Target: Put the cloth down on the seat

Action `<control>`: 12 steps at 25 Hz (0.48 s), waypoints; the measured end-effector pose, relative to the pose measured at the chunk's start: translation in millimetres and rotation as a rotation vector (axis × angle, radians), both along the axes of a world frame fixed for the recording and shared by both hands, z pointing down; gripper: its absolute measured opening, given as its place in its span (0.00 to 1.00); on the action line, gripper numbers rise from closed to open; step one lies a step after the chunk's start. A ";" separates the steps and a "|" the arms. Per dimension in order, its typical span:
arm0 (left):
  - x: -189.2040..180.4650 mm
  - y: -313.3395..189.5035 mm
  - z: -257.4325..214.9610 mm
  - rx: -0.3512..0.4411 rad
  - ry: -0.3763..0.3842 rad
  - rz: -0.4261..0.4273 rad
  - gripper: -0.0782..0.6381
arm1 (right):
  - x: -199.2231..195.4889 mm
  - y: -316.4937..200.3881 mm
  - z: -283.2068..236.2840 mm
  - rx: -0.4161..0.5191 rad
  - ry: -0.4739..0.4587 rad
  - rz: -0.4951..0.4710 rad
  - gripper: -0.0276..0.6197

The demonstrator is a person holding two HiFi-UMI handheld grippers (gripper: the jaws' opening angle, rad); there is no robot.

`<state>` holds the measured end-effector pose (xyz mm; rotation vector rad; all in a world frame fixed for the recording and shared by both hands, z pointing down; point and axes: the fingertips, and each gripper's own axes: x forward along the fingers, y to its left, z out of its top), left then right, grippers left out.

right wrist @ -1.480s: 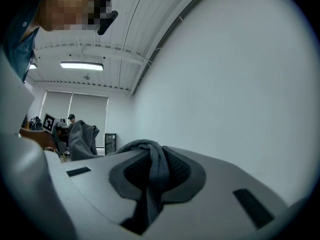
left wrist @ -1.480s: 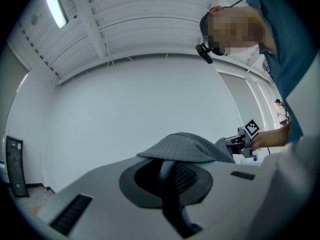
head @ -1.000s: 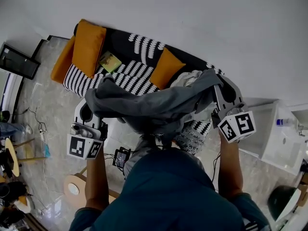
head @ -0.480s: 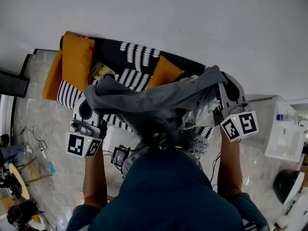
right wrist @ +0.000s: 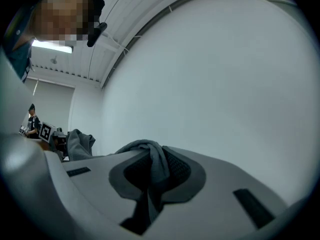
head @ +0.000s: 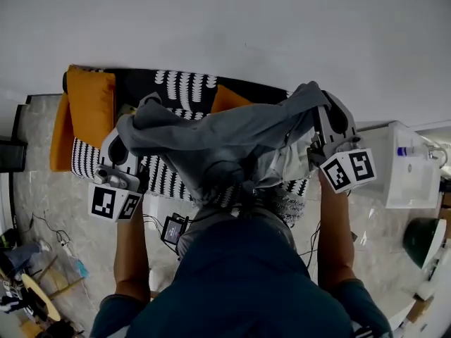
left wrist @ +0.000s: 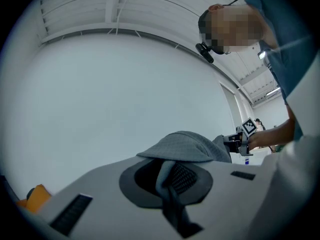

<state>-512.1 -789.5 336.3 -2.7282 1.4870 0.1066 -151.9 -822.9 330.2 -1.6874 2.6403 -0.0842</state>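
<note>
A grey cloth (head: 218, 143) hangs stretched between my two grippers above a black-and-white patterned sofa (head: 180, 86). My left gripper (head: 144, 104) is shut on the cloth's left corner, which bunches over its jaws as a grey cloth (left wrist: 182, 146) in the left gripper view. My right gripper (head: 313, 94) is shut on the right corner; in the right gripper view a fold of grey cloth (right wrist: 150, 159) runs down between the pads. The cloth's middle sags in front of the person's chest. Most of the seat (head: 165, 178) is hidden under it.
Orange cushions lie on the sofa: a large orange cushion (head: 91, 104) at the left end, a smaller orange cushion (head: 229, 97) at the middle. A white cabinet (head: 402, 174) stands right of the sofa. A white wall (head: 246, 27) rises behind. Cables and a small device (head: 171, 229) lie on the floor.
Both grippers have carried the cloth leftward and toward the wall, still spread between them. The sofa now sits lower and more centred under the cloth. Neither grip has altered.
</note>
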 end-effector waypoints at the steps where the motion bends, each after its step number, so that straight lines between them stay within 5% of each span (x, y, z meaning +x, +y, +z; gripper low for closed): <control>1: 1.6 -4.7 1.8 -0.001 -0.001 0.001 0.13 | 1.9 -2.4 1.3 0.002 -0.001 0.003 0.11; 12: 43.3 -47.8 43.8 -0.045 -0.020 -0.008 0.13 | 49.6 -27.3 34.7 0.019 -0.026 0.037 0.11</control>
